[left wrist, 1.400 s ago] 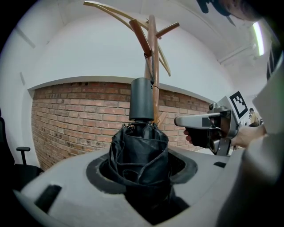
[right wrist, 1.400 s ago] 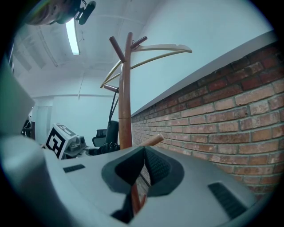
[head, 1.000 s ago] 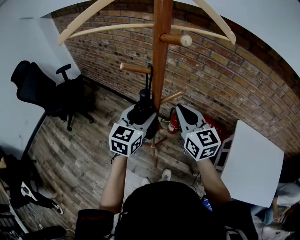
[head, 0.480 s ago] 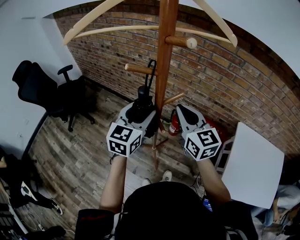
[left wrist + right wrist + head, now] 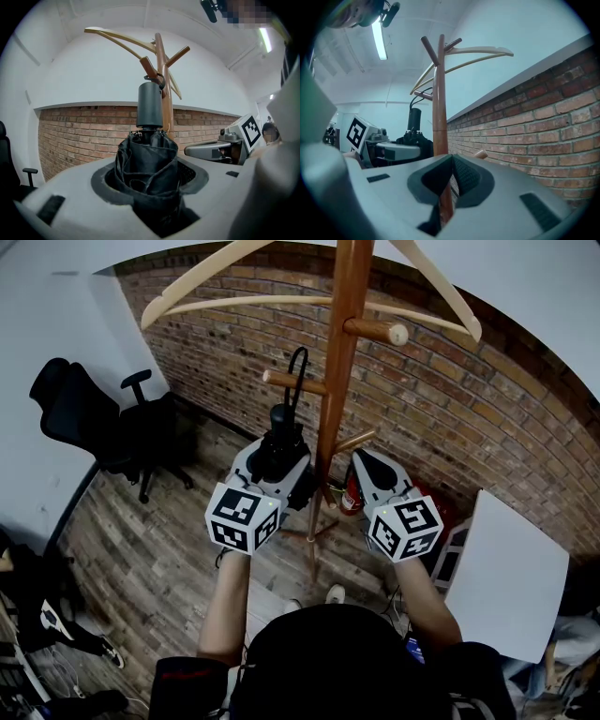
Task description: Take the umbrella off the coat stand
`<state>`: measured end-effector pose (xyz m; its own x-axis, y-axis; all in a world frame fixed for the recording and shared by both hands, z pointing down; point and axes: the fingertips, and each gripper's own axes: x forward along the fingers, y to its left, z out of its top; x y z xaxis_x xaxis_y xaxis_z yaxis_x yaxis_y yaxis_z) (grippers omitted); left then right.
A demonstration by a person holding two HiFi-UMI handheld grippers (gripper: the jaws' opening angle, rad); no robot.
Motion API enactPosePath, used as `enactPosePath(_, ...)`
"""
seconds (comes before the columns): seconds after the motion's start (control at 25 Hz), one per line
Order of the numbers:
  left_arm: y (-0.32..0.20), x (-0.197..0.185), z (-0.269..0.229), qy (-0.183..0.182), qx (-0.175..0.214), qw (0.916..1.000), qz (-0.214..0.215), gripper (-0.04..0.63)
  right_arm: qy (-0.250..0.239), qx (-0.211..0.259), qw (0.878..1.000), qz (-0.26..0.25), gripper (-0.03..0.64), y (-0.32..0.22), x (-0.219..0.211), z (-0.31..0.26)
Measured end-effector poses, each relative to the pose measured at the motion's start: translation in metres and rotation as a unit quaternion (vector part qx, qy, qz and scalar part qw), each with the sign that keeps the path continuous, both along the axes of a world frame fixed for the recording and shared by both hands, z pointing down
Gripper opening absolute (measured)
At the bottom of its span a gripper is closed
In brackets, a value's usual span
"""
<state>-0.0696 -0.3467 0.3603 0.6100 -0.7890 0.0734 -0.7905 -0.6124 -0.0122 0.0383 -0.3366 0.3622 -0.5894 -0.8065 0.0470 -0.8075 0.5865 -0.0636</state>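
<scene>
View from my remote station: two hand-held grippers at a wooden coat stand [image 5: 337,381] that rises from a plank floor [image 5: 159,540] in front of a brick wall [image 5: 450,399].

(a) The left gripper [image 5: 278,457] points level. Its jaws are clamped on the folded black umbrella [image 5: 149,154], and the bunched canopy fills the gap between them.

(b) The umbrella stands upright just left of the stand's pole. Its cylindrical handle [image 5: 149,105] is uppermost, clear above the jaws.

(c) The wrist strap [image 5: 298,357] arches up from the handle and crosses the short left-hand peg [image 5: 281,381] near the pole. I cannot tell from either view whether the loop is around that peg or only in front of it.

(d) The right gripper [image 5: 452,171] is level on the other side of the pole. Its jaws are drawn together on nothing, and the pole shows beyond them.

(e) Two pale curved hanger arms [image 5: 216,263] spread from the top of the stand.

(f) A black office chair [image 5: 84,423] stands well apart at the left, and a red extinguisher [image 5: 350,495] sits low beside the stand's foot.
</scene>
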Motion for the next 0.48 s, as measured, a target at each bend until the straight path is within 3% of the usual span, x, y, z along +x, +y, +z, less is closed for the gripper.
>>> enactPosePath(0.48,0.007,-0.014,-0.021,0.007,0.02,0.9997,-0.011,0.25,-0.003,0.008,1.0,-0.011,0.028,0.003,-0.015,-0.009)
